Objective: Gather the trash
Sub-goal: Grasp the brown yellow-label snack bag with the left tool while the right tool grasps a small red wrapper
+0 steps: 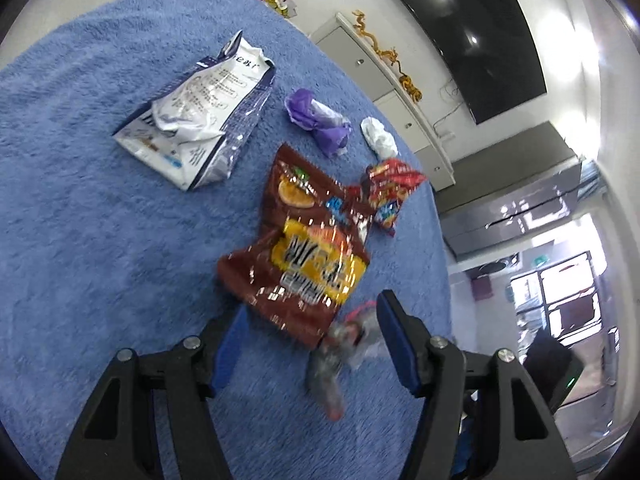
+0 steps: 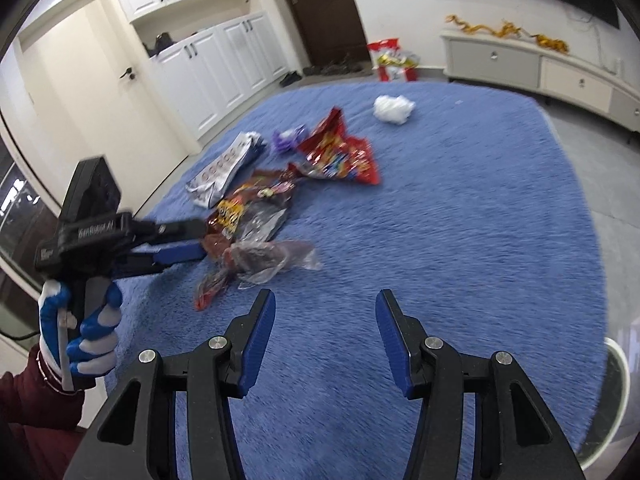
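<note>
crinkly foil snack bag (image 1: 298,248) – fuzzy blue rug (image 1: 100,240)

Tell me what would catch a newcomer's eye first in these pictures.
A scatter of snack wrappers on the blue rug: a brown chip bag in the middle, right before the open left gripper, and a red bag beyond it. A white-and-blue pouch lies to the left, and the right gripper hovers open, empty.

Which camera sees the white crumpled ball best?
The right wrist view: the white crumpled ball lies alone on the blue rug, whole and unblocked. In the left wrist view it is small, near the rug's edge.
</note>
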`<state>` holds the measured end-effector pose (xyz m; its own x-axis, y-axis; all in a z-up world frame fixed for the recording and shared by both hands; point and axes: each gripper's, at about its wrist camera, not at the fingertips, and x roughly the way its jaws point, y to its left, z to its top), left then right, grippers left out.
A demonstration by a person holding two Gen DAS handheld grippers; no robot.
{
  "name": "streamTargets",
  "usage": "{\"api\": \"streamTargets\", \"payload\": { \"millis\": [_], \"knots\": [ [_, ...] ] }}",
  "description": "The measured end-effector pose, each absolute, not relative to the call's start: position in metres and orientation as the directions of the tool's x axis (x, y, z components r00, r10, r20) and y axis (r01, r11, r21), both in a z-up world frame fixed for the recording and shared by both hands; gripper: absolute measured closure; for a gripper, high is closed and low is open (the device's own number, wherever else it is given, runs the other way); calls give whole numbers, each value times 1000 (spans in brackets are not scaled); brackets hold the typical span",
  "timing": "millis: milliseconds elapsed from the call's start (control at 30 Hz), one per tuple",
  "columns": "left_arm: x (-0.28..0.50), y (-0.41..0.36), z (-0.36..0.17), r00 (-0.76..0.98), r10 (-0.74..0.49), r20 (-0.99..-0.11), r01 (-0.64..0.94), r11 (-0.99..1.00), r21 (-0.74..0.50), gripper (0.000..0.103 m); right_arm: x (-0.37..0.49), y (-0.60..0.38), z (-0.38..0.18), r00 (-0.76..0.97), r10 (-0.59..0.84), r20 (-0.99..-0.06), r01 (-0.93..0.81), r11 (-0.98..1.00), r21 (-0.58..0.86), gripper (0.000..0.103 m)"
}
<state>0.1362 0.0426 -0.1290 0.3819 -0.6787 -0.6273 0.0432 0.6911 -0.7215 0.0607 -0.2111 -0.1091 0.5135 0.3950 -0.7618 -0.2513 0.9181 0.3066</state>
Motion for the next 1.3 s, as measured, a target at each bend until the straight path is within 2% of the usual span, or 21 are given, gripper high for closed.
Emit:
{"api": "streamTargets", "payload": {
  "millis": [233,300,433,500,633,733,900,1033,1300],
  "knots": [
    [164,36,-131,396,-664,-634,-13,687,-727,45,84,-199,-126,462,459,-759,-290,887,360,51],
    [167,35,-132,402,-644,-650,-23,703,-711,61,89,-197,-129,454,477,-753,-298,877,376,50],
    [172,38,-139,406,-633,-659,-50,705,-707,81,98,-193,-132,441,508,-740,-319,859,400,50],
    [174,42,-144,405,-631,-662,-68,701,-710,95,103,-190,-133,435,520,-735,-327,852,409,50],
    [174,48,-150,414,-641,-646,-89,678,-730,97,115,-186,-137,423,552,-719,-338,832,440,50],
    [172,48,-147,422,-638,-644,-78,682,-727,98,121,-185,-141,418,567,-710,-337,823,458,54],
    [162,50,-137,439,-637,-633,-49,687,-725,99,120,-190,-141,431,575,-696,-331,818,471,94],
    [150,52,-126,463,-627,-626,-24,697,-716,100,115,-194,-133,444,578,-684,-349,815,462,98],
    [126,64,-106,504,-613,-608,10,708,-706,101,88,-191,-111,484,573,-662,-386,818,426,100]
  ]
}}
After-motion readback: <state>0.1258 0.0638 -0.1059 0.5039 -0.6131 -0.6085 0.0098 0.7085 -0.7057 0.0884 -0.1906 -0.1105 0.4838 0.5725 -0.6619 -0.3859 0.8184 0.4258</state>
